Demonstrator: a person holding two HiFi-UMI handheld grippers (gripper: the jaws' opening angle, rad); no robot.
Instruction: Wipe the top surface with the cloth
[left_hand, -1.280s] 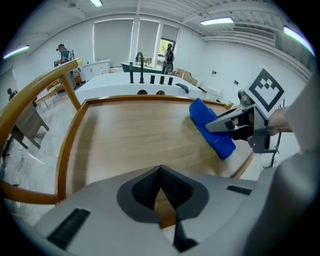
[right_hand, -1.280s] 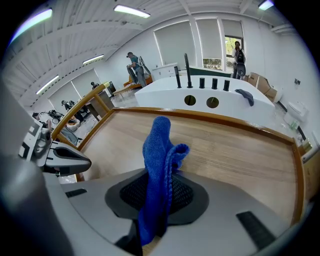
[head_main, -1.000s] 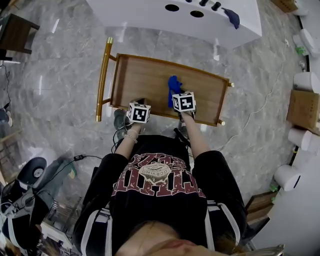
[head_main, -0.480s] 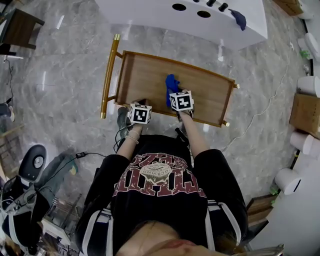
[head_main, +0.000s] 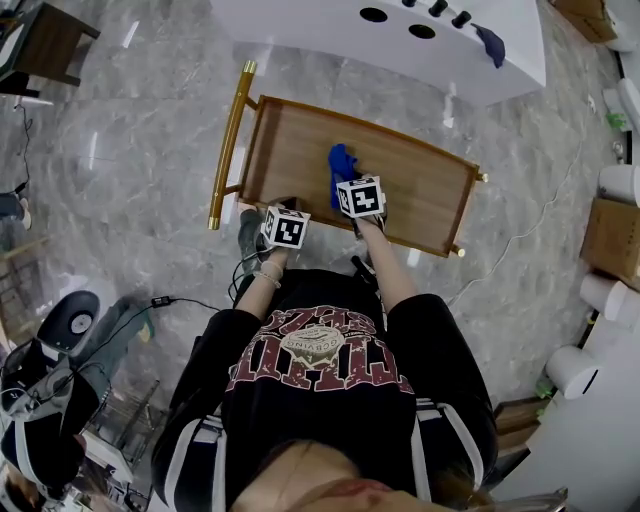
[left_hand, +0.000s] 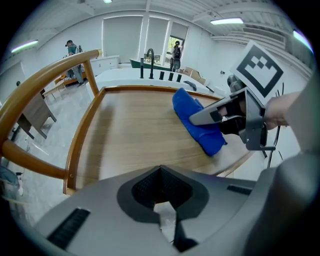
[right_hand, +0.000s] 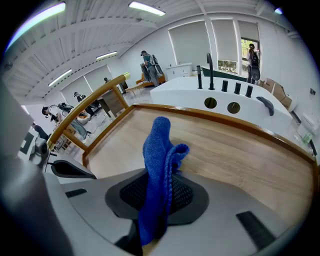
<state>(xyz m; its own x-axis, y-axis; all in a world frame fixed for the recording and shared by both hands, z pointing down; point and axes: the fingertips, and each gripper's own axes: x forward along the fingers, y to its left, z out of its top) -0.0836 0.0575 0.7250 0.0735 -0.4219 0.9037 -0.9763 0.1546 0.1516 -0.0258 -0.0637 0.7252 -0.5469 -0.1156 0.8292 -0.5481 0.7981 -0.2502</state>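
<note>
A blue cloth (head_main: 342, 162) lies bunched on the wooden cart top (head_main: 290, 150), a little right of its middle. My right gripper (head_main: 346, 178) is shut on the cloth's near end, and the cloth (right_hand: 157, 160) stands up between its jaws over the wood (right_hand: 240, 150). My left gripper (head_main: 283, 207) hovers at the cart's near edge, left of the right one, shut with nothing in it. In the left gripper view the cloth (left_hand: 197, 125) rests on the wood (left_hand: 125, 135) under the right gripper (left_hand: 210, 116).
A gold handle (head_main: 230, 140) runs along the cart's left end and a raised rim edges the top. Beyond the cart stands a white counter (head_main: 330, 30) with holes, taps and a dark cloth (head_main: 490, 42). Cables cross the floor; white rolls (head_main: 615, 180) stand at right.
The right gripper has dragged the blue cloth a little to the left across the cart top. The left gripper has stayed at the near edge.
</note>
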